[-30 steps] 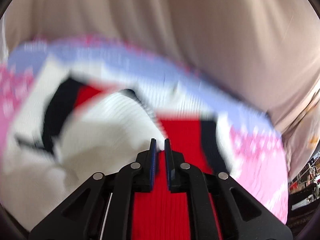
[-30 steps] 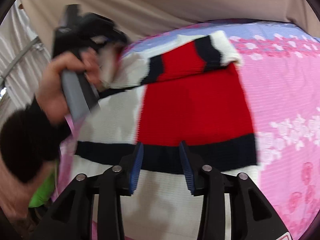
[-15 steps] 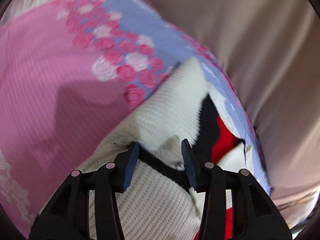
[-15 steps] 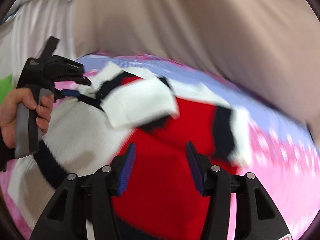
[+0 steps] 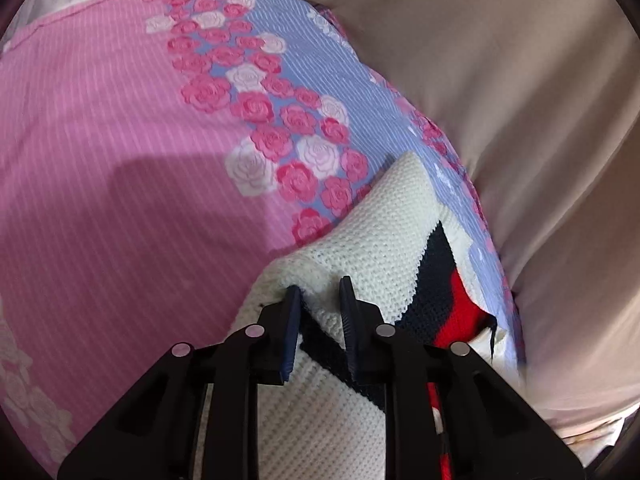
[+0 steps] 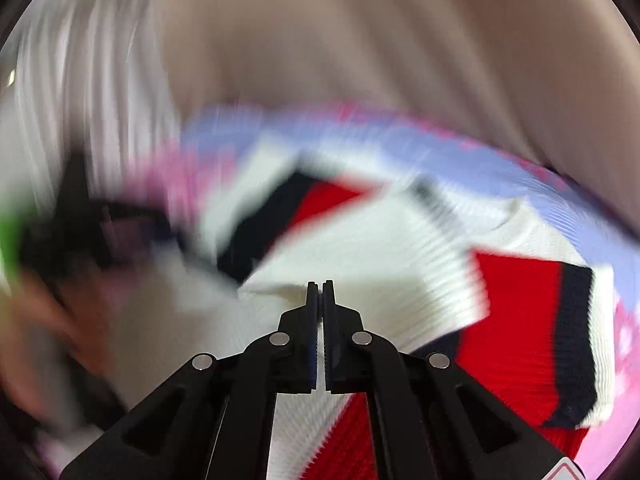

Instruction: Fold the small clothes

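Knitted sweater (image 5: 372, 240) in cream, navy and red lying on the pink and lilac rose-print sheet (image 5: 120, 128), by its edge next to the beige cloth (image 5: 520, 100). Left gripper (image 5: 318, 292) just narrowed, pinching a cream fold with a navy band. Right gripper (image 6: 320, 286) pressed fully together over the blurred sweater (image 6: 380, 248); cannot tell whether fabric is caught between.

From the left gripper (image 5: 318, 294), the pink rose-print sheet (image 5: 120, 152) lies bare and flat from about 8 to 12 o'clock, open for a pass. Toward 1 to 4 o'clock the beige curtain (image 5: 520, 100) hangs close and closes that side off. At 6 o'clock the knitted sweater (image 5: 384, 240) bunches up between the jaws, filling the gap there.
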The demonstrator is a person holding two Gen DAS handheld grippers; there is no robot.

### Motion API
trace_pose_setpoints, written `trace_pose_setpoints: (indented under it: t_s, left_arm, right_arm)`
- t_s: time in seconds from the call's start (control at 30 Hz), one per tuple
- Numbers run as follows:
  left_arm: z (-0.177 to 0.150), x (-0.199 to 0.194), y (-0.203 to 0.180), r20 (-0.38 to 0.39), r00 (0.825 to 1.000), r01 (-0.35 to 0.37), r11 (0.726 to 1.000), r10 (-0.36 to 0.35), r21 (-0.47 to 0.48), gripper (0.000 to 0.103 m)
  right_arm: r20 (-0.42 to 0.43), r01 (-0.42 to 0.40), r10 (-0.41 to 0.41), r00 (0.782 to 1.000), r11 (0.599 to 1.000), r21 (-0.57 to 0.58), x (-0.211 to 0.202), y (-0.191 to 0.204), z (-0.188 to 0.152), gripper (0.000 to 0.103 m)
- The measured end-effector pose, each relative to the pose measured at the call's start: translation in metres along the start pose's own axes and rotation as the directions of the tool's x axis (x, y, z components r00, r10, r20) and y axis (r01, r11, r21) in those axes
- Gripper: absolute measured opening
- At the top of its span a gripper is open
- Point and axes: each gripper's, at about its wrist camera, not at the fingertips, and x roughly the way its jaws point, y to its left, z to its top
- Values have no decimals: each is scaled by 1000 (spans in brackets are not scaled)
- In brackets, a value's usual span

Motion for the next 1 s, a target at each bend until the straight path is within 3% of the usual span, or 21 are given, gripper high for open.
trace_pose_setpoints:
  t_s: [0.03,0.1,0.17,0.23,0.3,0.33,0.4,0.43,0.47,0.5,0.6,0.73,0.8,0.83,0.9,0.97,1.0]
  left_arm:
    - [1,1,0,-1,1000,-3,1000,3,1,19]
    - [0,3,0,-3,1000,-13,1000,13,7,19]
    - [-3,3,-3,1,1000,-28,999,27,33,19]
    - [-5,6,-8,8,999,-37,998,37,49,19]
    - [-8,2,-9,0,1000,-22,999,22,44,20]
    - [-9,2,-10,-4,1000,-15,999,16,36,23]
    - [-11,-2,-9,-11,1000,6,1000,-6,7,33]
    - [-11,-4,-9,-10,1000,11,1000,-11,-8,38]
    - [-12,-4,-10,-9,1000,14,1000,-14,-19,41]
    - [-12,-3,-12,-13,1000,14,1000,-14,-27,42]
    - [-11,7,-11,-35,999,-3,999,1,-45,40]
    - [-5,10,-9,-38,999,-15,998,13,-59,10]
    - [3,-3,-16,-2,1000,-8,1000,8,-23,9]
    - [6,-14,-22,34,999,3,1000,-3,7,8]
    - [10,-35,-34,86,996,33,998,-38,62,8]
    - [9,-36,-35,91,995,34,996,-41,79,9]
    - [6,-27,-34,81,997,2,995,-10,103,9]
  right_arm:
    - [64,-38,30,997,993,116,-19,-22,10,1]
    - [186,-72,4,983,930,361,-58,-83,16,1]
    - [173,15,-115,978,868,496,-73,-134,1,2]
    - [56,209,-274,960,836,508,-66,-167,-18,3]
    - [-80,298,-300,951,810,505,-46,-191,-38,8]
    - [-103,312,-304,947,795,520,-44,-196,-46,11]
    - [-53,282,-303,951,791,543,-58,-195,-57,20]
    - [-30,266,-298,954,799,539,-62,-192,-58,28]
    - [-5,251,-293,956,810,530,-66,-188,-59,48]
    - [11,239,-287,958,818,523,-67,-185,-60,55]
    - [-2,190,-219,976,840,508,-49,-179,-53,55]
    - [-89,216,-198,976,847,486,-10,-181,-45,49]
    - [-80,207,-192,978,846,492,-6,-179,-43,8]
    - [-65,157,-144,987,842,516,-9,-180,-40,8]
    - [89,47,-112,990,841,539,-41,-173,-27,7]
    - [210,4,-128,969,861,508,-83,-159,-14,7]
    - [243,1,-142,960,865,502,-94,-157,-12,7]
